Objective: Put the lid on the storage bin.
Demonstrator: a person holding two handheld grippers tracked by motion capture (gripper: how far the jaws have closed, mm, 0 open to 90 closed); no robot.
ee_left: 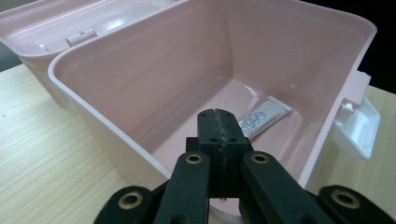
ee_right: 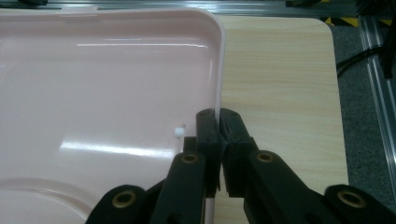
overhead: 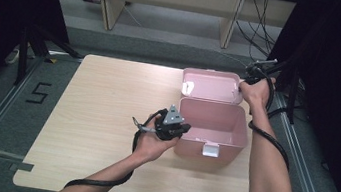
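Note:
An open pink box (overhead: 238,136) stands on the right half of the wooden table (overhead: 105,117), its lid (overhead: 210,84) folded back. The lid (ee_right: 107,93) has its right edge between the jaws of my right gripper (ee_right: 217,114), which is shut on it at the lid's far right corner (overhead: 252,77). My left gripper (overhead: 180,127) hovers at the box's left wall with its jaws pressed together and empty (ee_left: 218,114). On the floor of the box (ee_left: 140,88) lies a small white tube (ee_left: 264,116).
A white latch (overhead: 211,150) hangs on the box's front wall, also the latch (ee_left: 357,126) in the left gripper view. Bare tabletop spreads left of the box. Wooden shelving (overhead: 171,5) and cables (overhead: 263,33) stand beyond the table's far edge.

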